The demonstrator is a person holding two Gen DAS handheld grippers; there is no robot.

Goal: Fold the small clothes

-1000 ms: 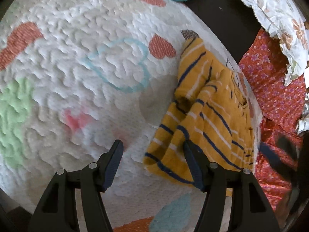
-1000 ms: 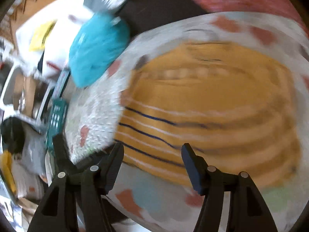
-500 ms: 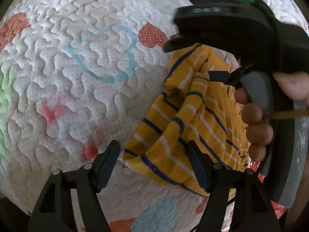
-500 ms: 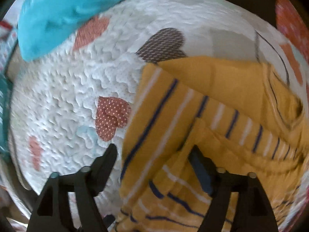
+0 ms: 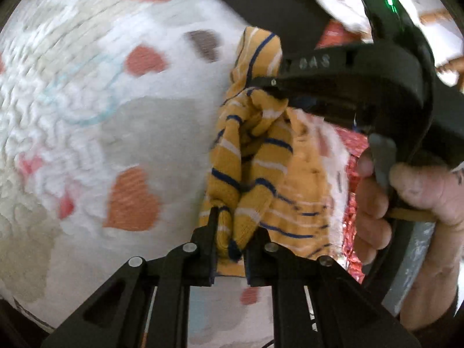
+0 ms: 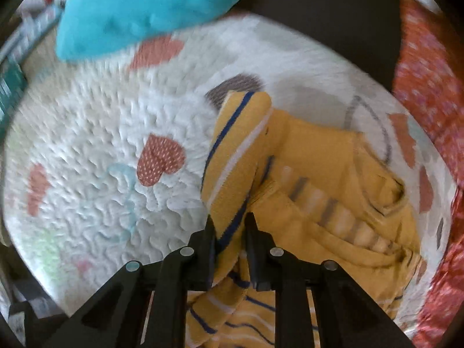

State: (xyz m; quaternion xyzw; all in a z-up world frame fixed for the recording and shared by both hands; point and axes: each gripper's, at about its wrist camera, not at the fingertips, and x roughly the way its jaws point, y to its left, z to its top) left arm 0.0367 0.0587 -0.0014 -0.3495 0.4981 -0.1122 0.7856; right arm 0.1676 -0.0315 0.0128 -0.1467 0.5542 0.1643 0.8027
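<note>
Both tongs just closed: left tongs (image 5: 229, 235) and right tongs (image 6: 230, 232) each pinch the yellow striped garment (image 6: 319, 174) on the quilted mat (image 6: 101, 145)

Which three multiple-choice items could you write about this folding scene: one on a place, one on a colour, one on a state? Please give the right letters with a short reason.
1. Where does the turquoise cloth lie?
A. At the far edge of the quilted mat
B. On top of the striped garment
C. Between the fingers of the right gripper

2. What colour are the thin dark stripes on the yellow garment?
A. Green
B. Navy blue
C. Red

3. What is the state of the left gripper?
A. Wide open over bare mat
B. Shut on a fold of the garment
C. Shut with nothing in it

Answers:
1. A, as it sits at the top of the mat, apart from the garment.
2. B, as the right wrist view shows blue lines on yellow.
3. B, as striped fabric is pinched between its fingers; its jaws have just been closing.
</note>
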